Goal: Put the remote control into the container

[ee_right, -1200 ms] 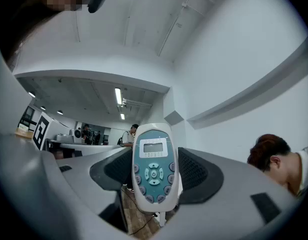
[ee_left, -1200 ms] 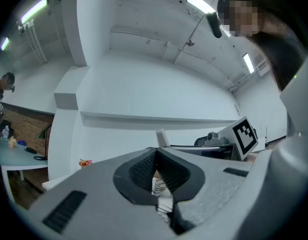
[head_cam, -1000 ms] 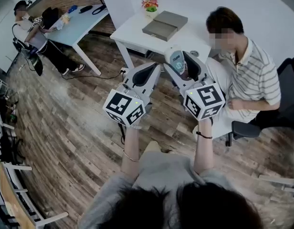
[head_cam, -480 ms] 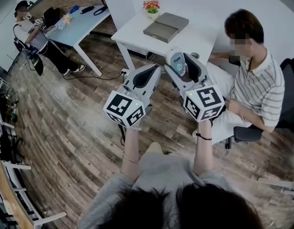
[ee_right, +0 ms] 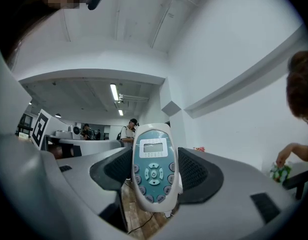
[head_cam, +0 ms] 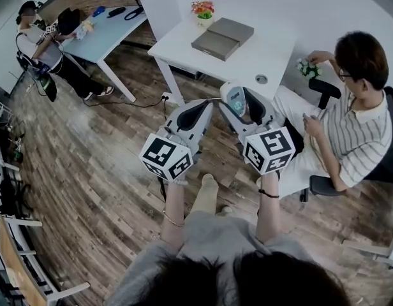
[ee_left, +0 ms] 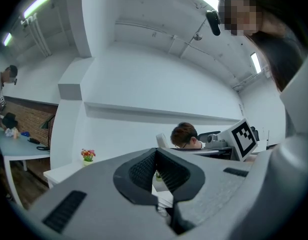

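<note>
Remote picked up in my right claw, not yet in the container.

My right gripper point(ee_right: 154, 170) is clamped on the white, teal-faced plastic remote control point(ee_right: 153, 166), which stands upright between the ribbed pads with its small screen and buttons facing the camera. My left gripper point(ee_left: 161, 170) has its jaws drawn together with nothing between them. In the head view both claws are raised side by side over the wooden floor, short of the white table point(head_cam: 266, 53). The flat grey box point(head_cam: 222, 36) on that table looks to be the container, and it is well apart from the remote. I judge the grasp done; the carry, the lowering and the release are left.
</note>
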Tool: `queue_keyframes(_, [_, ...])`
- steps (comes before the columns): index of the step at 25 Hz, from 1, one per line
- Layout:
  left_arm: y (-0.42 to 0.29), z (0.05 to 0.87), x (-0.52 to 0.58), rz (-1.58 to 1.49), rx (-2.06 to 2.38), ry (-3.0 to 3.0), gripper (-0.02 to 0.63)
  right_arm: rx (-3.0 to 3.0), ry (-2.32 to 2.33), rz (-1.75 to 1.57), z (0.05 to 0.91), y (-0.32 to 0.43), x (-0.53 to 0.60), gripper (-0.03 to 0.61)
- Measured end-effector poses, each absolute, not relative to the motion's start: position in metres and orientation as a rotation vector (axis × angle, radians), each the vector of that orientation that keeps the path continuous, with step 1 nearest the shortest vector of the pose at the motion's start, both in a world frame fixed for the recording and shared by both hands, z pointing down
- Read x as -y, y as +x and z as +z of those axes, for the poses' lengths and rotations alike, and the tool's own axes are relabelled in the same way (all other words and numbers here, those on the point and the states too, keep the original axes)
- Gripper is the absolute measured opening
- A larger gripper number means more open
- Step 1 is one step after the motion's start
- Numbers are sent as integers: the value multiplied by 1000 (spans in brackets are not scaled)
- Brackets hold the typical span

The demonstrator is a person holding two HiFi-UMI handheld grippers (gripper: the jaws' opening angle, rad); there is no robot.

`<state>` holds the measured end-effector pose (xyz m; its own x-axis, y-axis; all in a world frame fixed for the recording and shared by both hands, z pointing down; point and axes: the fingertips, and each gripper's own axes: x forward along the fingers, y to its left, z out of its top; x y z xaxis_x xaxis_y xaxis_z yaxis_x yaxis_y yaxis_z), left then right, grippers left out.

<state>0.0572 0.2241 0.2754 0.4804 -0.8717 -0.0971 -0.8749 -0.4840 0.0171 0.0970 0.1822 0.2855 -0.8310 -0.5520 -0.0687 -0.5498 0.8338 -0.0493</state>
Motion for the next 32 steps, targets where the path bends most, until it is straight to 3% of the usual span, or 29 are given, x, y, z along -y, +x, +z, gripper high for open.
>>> queue_keyframes(32, [-52,271,-52,160,-1407,-2779,3,-2909,-1028,13,275,-5,-15,285])
